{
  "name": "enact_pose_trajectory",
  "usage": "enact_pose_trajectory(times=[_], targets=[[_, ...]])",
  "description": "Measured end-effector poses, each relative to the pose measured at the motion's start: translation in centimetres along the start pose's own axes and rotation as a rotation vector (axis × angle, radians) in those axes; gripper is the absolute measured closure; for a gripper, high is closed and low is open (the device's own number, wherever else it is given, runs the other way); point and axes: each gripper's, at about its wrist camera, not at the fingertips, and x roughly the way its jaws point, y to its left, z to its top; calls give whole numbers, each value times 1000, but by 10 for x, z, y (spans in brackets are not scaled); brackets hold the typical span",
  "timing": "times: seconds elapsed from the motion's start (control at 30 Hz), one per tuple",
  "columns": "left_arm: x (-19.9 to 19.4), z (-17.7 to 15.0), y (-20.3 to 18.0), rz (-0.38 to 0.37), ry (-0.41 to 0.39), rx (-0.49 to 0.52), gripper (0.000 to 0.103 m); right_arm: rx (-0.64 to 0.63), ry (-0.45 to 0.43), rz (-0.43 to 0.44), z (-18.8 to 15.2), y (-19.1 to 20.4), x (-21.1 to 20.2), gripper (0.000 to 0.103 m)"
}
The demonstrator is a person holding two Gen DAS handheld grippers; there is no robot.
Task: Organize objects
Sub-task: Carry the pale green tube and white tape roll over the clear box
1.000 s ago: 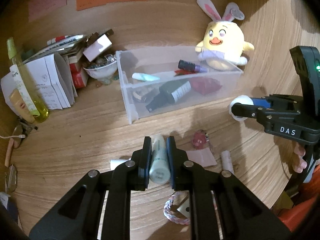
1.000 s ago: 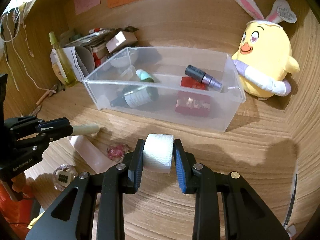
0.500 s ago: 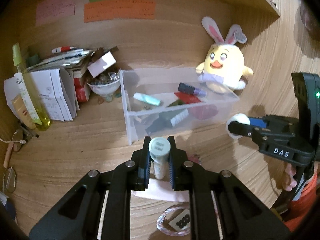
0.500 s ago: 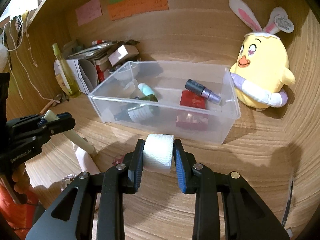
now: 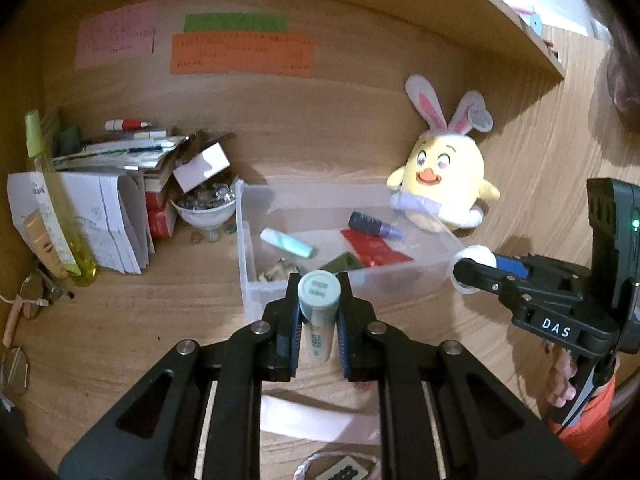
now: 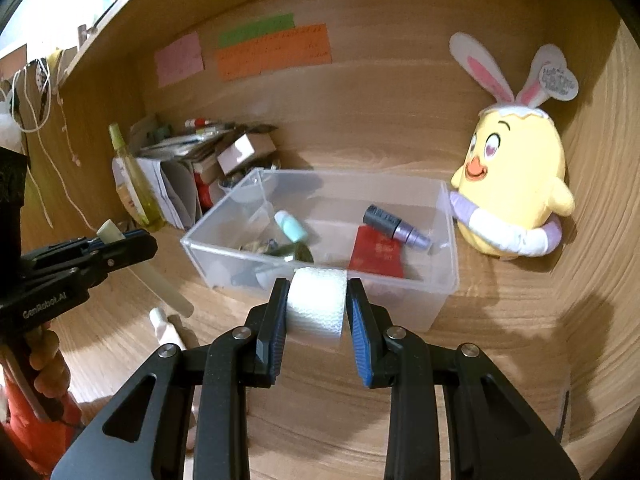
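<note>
Two claws: both loaded, as I read it from the wrist views.
Left claw (image 5: 319, 312): pinching a slim pale tube (image 5: 318, 322) between its pads; the mint-green cap end points toward the camera, the body slants down and away. From the right wrist view the same tube (image 6: 160, 280) sticks out on both sides of the left claw (image 6: 116, 240), clear of the desk.
Right claw (image 6: 316, 308): pressed onto a white textured roll (image 6: 316, 306), pads flat on its two sides. In the left wrist view the roll (image 5: 474, 264) shows at the tip of the right claw (image 5: 476, 270), just beside the bin's near right corner.
Clear plastic bin (image 6: 436, 300): on the wooden desk (image 6: 500, 340), ahead of both claws, open top.
Bin contents: a mint tube (image 6: 291, 227), a grey-and-purple bottle (image 6: 394, 227), a red packet (image 6: 376, 256), a dark green bottle, partly hidden behind the roll; some small clutter I cannot identify.
Plush chick with rabbit ears (image 6: 516, 184): upright, touching the bin's right end.
Left of bin: stack of papers and boxes (image 5: 116, 200), a white bowl of glass pebbles (image 5: 206, 208), a tall yellow-green bottle (image 5: 60, 208).
Desk under left claw: a flat pale pink piece (image 5: 316, 420) and a braided bracelet with a beaded tag (image 5: 340, 470).
Back wall: pink, green and orange notes (image 5: 240, 54).
</note>
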Motion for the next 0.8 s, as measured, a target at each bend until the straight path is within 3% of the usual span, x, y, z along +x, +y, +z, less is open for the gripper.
enact_pose_trajectory(times=[0.43, 0.8], targets=[[-4, 41, 2, 14, -91, -24, 89, -25, -80, -34, 31, -9, -10, 77], [10, 55, 7, 43, -102, -38, 89, -66, -96, -80, 53, -17, -1, 77]])
